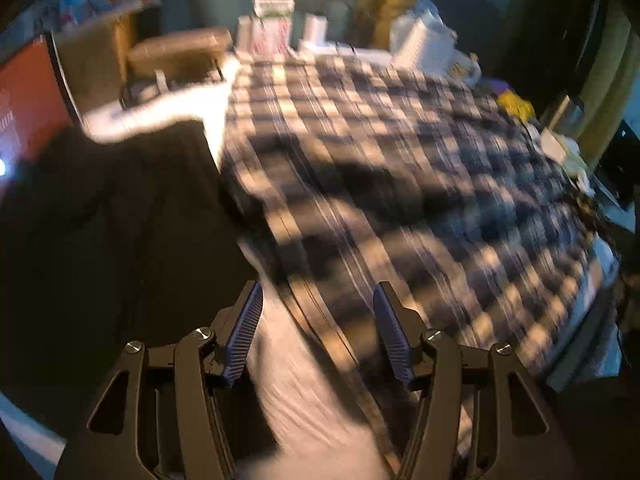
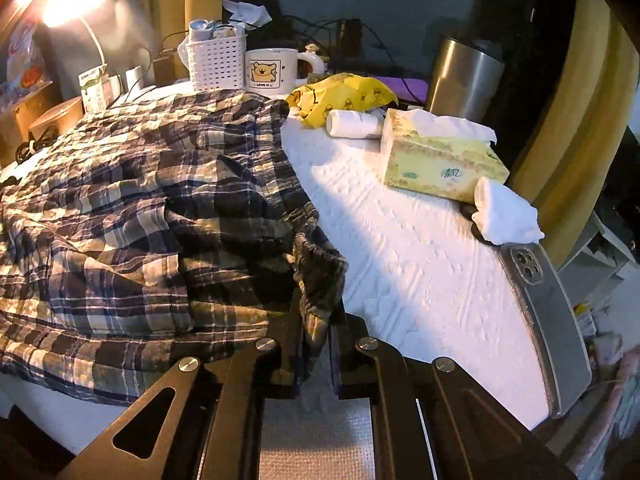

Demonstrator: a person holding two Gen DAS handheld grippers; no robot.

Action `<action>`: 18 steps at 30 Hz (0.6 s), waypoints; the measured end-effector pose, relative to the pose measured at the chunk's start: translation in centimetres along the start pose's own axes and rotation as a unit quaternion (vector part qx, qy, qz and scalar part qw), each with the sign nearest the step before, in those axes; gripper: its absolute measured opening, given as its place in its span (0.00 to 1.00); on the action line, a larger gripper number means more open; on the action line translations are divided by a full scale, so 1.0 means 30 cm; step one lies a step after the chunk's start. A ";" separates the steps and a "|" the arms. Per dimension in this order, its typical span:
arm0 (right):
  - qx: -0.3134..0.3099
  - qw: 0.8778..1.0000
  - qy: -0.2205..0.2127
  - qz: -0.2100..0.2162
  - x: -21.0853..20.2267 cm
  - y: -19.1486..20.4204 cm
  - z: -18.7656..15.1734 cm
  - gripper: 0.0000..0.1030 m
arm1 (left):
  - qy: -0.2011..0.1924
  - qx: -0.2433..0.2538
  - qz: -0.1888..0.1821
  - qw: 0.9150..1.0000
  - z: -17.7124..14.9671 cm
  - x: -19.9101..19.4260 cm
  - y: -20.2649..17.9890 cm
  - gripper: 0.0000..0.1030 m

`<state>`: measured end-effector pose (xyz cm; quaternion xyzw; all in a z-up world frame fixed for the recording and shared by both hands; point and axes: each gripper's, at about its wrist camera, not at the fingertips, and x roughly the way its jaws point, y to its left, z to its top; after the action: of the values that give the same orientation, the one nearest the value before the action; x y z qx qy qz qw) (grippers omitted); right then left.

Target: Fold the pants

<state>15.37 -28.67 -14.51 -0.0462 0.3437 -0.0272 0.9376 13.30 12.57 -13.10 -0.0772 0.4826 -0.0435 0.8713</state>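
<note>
Lying rumpled, plaid pants (image 2: 132, 208), bunched edge

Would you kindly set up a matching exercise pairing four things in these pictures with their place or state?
Things:
1. left gripper
2. right gripper
3. phone
4. mug

States:
A. at the table's near right edge
B. shut on the plaid pants
C. beside the white basket
D. open, holding nothing

Pairs: 1-D, 2-B, 3-A, 4-C
</note>
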 end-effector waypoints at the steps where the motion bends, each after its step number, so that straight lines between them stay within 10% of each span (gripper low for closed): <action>1: 0.000 1.000 0.000 -0.001 -0.007 0.001 -0.002 0.08 | 0.007 -0.003 -0.003 1.000 -0.020 0.007 -0.008 0.57; 6: -0.003 1.000 0.003 0.001 -0.006 0.005 -0.001 0.12 | -0.011 0.001 -0.004 1.000 -0.074 -0.007 -0.077 0.61; 9: -0.005 1.000 0.001 0.006 -0.016 0.012 -0.005 0.12 | -0.018 0.033 0.025 0.999 -0.082 0.001 -0.121 0.14; 11: -0.002 1.000 0.001 0.010 -0.020 0.008 -0.014 0.12 | -0.015 0.043 0.032 0.998 -0.085 -0.001 -0.131 0.02; 18: -0.030 0.998 -0.002 0.055 -0.055 0.044 -0.046 0.12 | 0.016 0.053 0.043 0.998 -0.116 -0.053 -0.101 0.01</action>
<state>13.24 -27.33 -14.63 -0.0556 0.3443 0.0351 0.9366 9.50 9.50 -13.04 -0.0095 0.4963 -0.0328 0.8675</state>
